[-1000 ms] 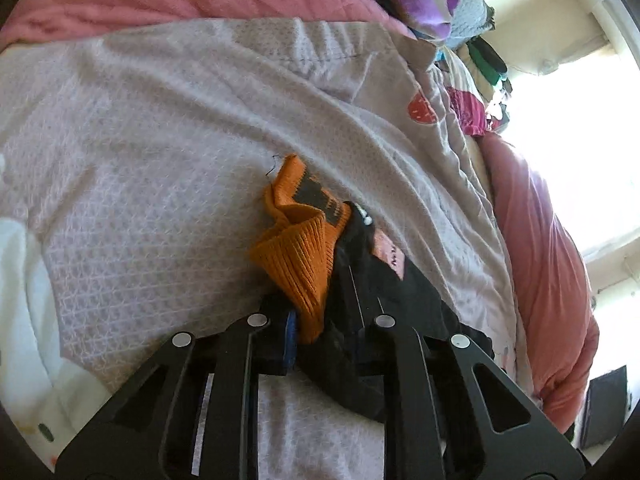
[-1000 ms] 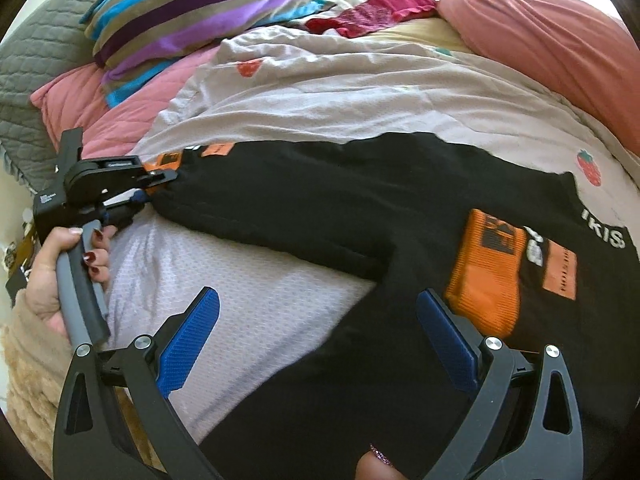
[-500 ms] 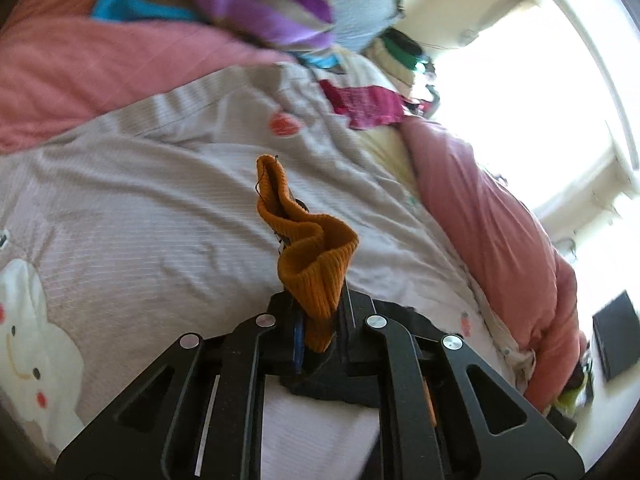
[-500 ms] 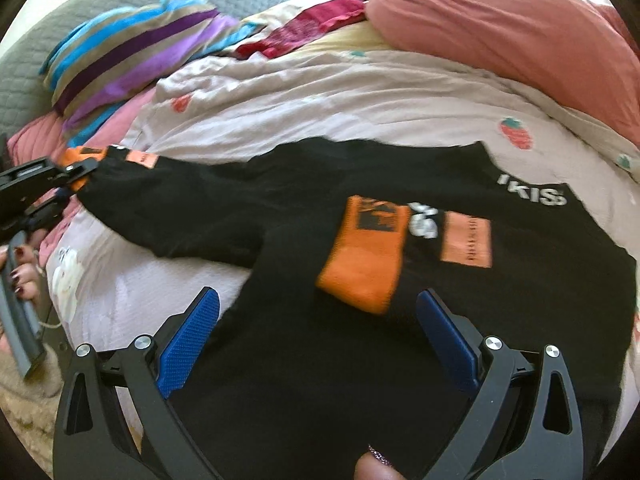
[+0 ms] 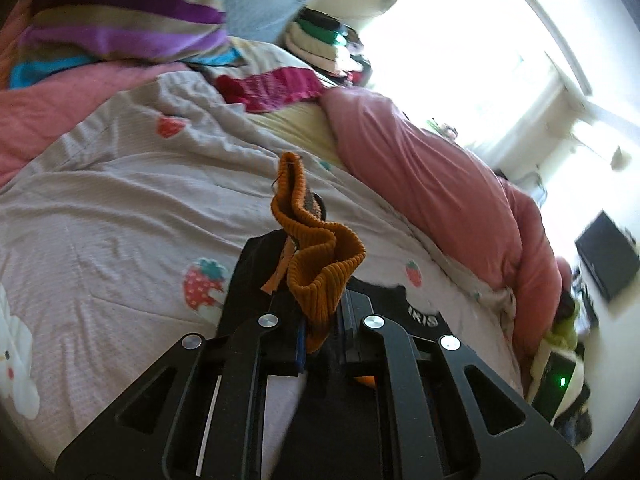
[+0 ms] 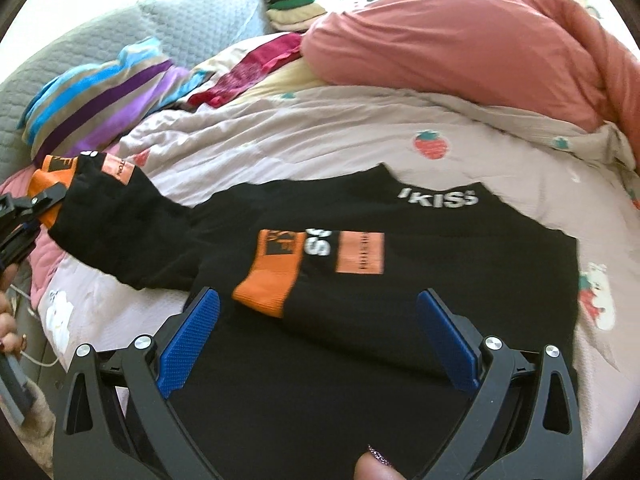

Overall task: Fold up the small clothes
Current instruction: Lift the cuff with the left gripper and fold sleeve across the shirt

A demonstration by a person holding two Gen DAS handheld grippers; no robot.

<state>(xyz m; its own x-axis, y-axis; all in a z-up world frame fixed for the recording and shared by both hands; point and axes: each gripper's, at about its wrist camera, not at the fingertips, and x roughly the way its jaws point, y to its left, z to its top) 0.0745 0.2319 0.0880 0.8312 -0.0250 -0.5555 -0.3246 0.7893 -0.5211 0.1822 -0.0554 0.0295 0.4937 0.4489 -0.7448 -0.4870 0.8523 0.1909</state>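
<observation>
Sunlit bedroom, strawberry-print quilt [image 6: 320,136] on bed with pink duvet [image 6: 460,48] at 1 o'clock, striped pillow [image 6: 100,100] at 10; black sweater [image 6: 360,280] flat mid-quilt, left gripper [image 5: 322,334] clamping its orange cuff [image 5: 320,276], right gripper [image 6: 318,338] spread, holding nothing.

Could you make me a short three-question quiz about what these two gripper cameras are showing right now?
1. True or false: the right gripper is clamped on the black sweater.
2. Which part of the sweater does the left gripper hold? A) the collar B) an orange cuff C) the bottom hem
3. Fill in: the other sleeve is already folded across the sweater's ____.

Key
1. False. Its jaws stand wide apart above the sweater, holding nothing.
2. B. The ribbed cuff sticks up from between the closed fingers.
3. Body. That sleeve's orange cuff lies flat on the black front, below the white lettering near the collar.
</observation>
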